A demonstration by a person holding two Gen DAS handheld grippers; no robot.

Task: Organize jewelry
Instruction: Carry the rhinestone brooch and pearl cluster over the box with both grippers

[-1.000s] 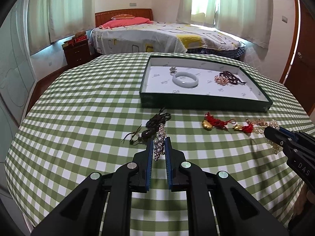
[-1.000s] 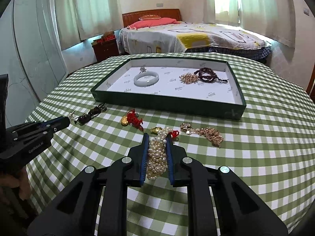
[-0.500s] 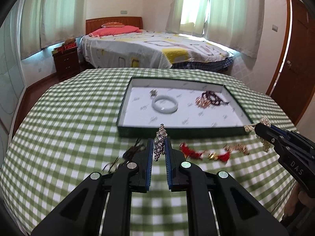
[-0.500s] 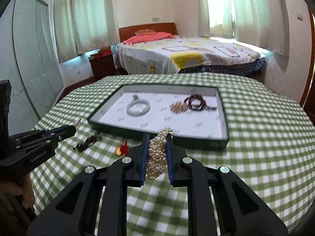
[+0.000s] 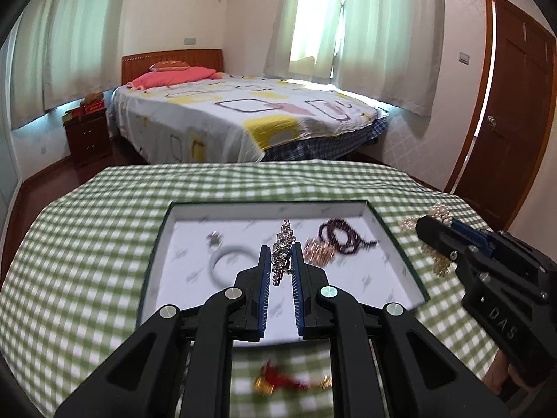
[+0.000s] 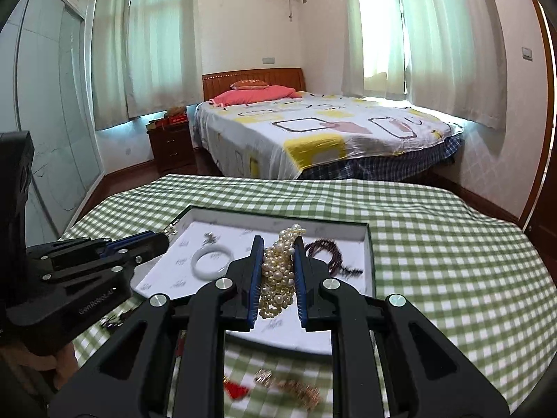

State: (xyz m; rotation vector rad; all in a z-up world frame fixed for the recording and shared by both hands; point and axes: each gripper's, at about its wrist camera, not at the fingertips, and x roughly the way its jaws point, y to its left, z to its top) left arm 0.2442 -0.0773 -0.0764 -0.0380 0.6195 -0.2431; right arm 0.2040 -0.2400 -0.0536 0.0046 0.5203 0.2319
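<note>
In the last second I have lifted both pieces off the bench (image 5: pixel 87 244) and carried them forward: my left tool (image 5: pixel 281 244), which was down by the dark cord at the near edge, now hangs over the tray (image 5: pixel 156 244) with the crystal strand (image 5: pixel 282 251) clamped between its pads. My right tool (image 6: pixel 277 240) has come up likewise, its jaws closed on the pearl necklace (image 6: pixel 278 271), which bunches between them and dangles over the tray's near half. I judge both items are ready to be lowered and let go.

Inside the tray, seen from the left wrist, a small silver piece (image 5: pixel 213 238) sits at about ten o'clock, the white bangle (image 5: pixel 228 261) just nearer, and the dark bead string (image 5: pixel 343 235) touches a rose-gold chain (image 5: pixel 318 251) at two o'clock. The red-tasselled charms (image 5: pixel 278 379) lie on the cloth at six o'clock, outside the tray.
</note>
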